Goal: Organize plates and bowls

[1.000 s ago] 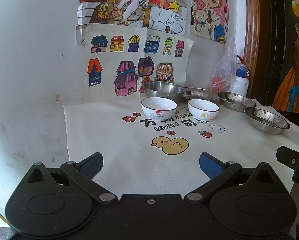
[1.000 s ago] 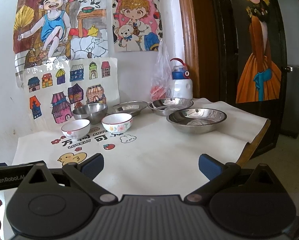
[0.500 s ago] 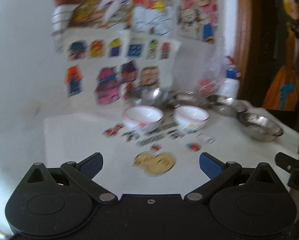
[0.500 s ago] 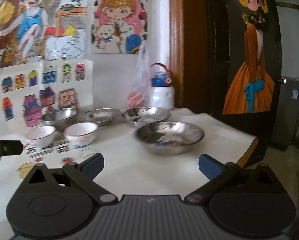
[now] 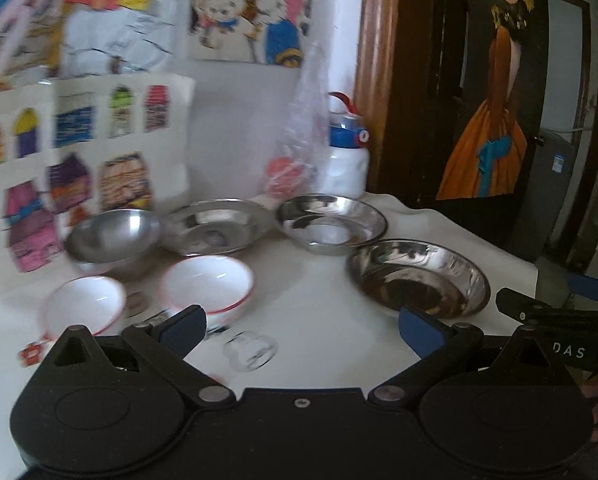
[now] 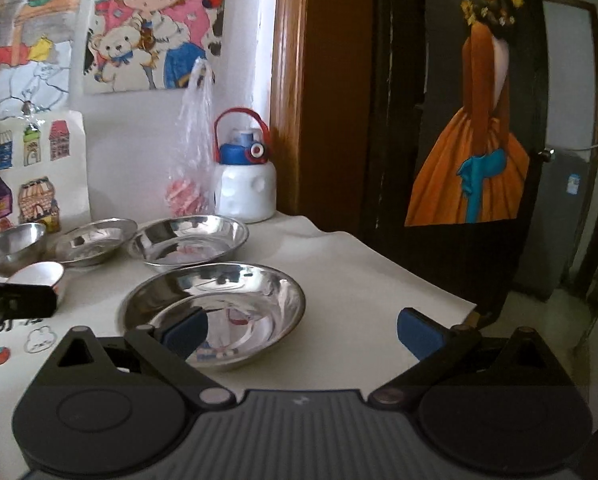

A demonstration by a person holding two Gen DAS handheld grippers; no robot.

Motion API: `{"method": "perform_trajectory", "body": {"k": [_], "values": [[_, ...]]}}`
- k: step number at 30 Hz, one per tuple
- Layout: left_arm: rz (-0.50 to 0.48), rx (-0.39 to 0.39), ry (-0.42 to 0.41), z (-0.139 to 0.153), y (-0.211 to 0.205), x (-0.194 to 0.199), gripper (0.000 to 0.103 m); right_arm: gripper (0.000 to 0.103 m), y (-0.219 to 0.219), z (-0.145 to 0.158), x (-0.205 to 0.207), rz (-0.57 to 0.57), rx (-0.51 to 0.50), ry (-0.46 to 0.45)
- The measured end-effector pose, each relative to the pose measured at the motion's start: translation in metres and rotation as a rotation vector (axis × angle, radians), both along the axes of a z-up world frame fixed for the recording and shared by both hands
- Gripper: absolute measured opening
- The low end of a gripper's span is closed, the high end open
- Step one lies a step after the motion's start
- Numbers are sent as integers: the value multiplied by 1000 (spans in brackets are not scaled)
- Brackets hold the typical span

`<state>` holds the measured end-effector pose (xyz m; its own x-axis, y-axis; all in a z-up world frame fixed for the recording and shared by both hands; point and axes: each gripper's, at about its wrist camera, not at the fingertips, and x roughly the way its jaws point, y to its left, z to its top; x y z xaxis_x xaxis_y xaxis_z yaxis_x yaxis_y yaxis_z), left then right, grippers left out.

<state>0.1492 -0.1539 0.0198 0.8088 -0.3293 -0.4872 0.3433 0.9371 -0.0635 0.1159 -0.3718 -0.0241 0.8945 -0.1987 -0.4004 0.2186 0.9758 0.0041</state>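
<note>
Two grippers hovering wide and empty: right gripper (image 6: 301,330) nearing the closest steel plate (image 6: 215,312), left gripper (image 5: 299,326) facing the white bowls (image 5: 209,284). Closing in low, pinching the plate's near rim, lifting level toward the next steel plate (image 6: 187,242) just beyond. Minding the counter (image 6: 379,292) edge dropping off right; keeping to open room nearer, avoiding the bottle (image 6: 245,188) far back.

Bench (image 6: 379,280), white printed cloth cover: three steel plates (image 6: 215,312), steel bowl (image 5: 113,240), two white red-rimmed ceramic bowls (image 5: 207,284), white bottle (image 6: 245,192).
</note>
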Motion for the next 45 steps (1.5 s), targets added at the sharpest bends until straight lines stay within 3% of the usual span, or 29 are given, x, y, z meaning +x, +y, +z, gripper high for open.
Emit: {"method": "perform_trajectory", "body": {"k": [13, 21, 25, 30, 32, 35, 40, 45], "values": [[24, -12, 105, -26, -58, 80, 102, 102, -25, -20, 57, 14, 74, 76], [21, -22, 148, -38, -72, 98, 97, 87, -31, -28, 72, 50, 119, 115], [17, -41, 160, -42, -74, 99, 93, 68, -32, -32, 75, 71, 150, 121], [1, -65, 172, -44, -77, 100, 73, 38, -33, -35, 75, 81, 195, 126], [-4, -80, 179, -44, -77, 101, 55, 25, -32, -36, 75, 81, 200, 128], [-8, -100, 196, -45, -77, 102, 36, 24, -31, -38, 74, 69, 202, 133], [8, -112, 210, -47, -75, 103, 22, 24, -30, -33, 65, 44, 201, 117], [0, -139, 214, -42, -73, 99, 22, 24, -27, -16, 60, 25, 155, 65]]}}
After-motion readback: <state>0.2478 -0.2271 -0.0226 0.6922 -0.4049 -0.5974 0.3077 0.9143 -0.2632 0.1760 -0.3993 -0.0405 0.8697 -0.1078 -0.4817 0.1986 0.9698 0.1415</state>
